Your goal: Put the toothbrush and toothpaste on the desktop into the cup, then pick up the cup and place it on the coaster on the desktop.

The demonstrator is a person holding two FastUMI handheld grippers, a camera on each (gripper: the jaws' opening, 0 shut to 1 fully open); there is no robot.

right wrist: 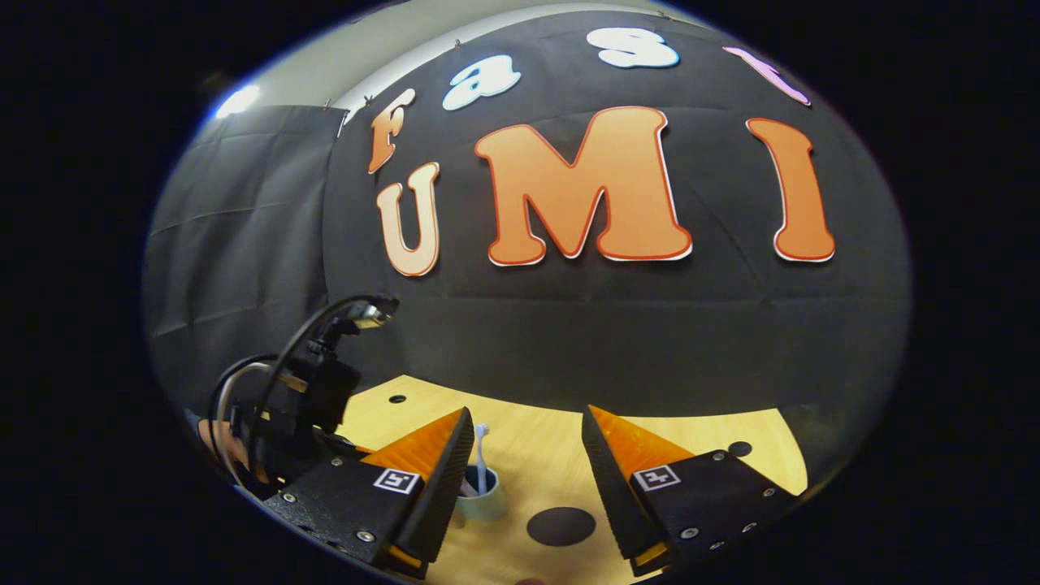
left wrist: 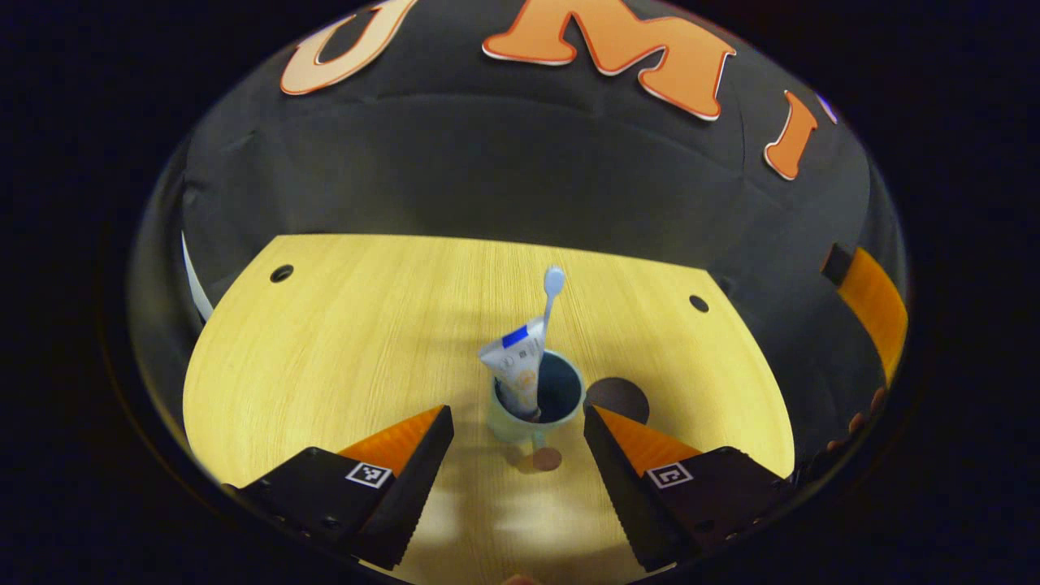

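In the left gripper view, the left claw (left wrist: 517, 422) hung with its fingers spread wide apart, gripping nothing, one finger on either side of the cup (left wrist: 536, 404) but clear of its wall as far as could be seen. The cup stood upright on the pale wooden table (left wrist: 341, 349), about midway between the side edges and nearer the near edge than the far one. Inside it the toothpaste (left wrist: 518, 366) stood tilted against the rim, and the toothbrush (left wrist: 552, 302) rose behind it — its head well above the tube. The dark round coaster (left wrist: 619, 396) lay flat on the table just beside the cup, on the side of the right-hand finger; the cup did not sit on it. Two small holes marked the table near its far corners. In the right gripper view, the right claw (right wrist: 526, 451) was likewise open and empty, held above the table's near edge. Between its fingers, low in the picture, the cup (right wrist: 485, 504) showed partly behind one finger, with the toothbrush (right wrist: 481, 455) poking up from it — and the coaster (right wrist: 561, 526) lay close by on the table (right wrist: 536, 443), bare. The other gripper (right wrist: 309, 398), with its cables, showed farther off towards the table's left edge.
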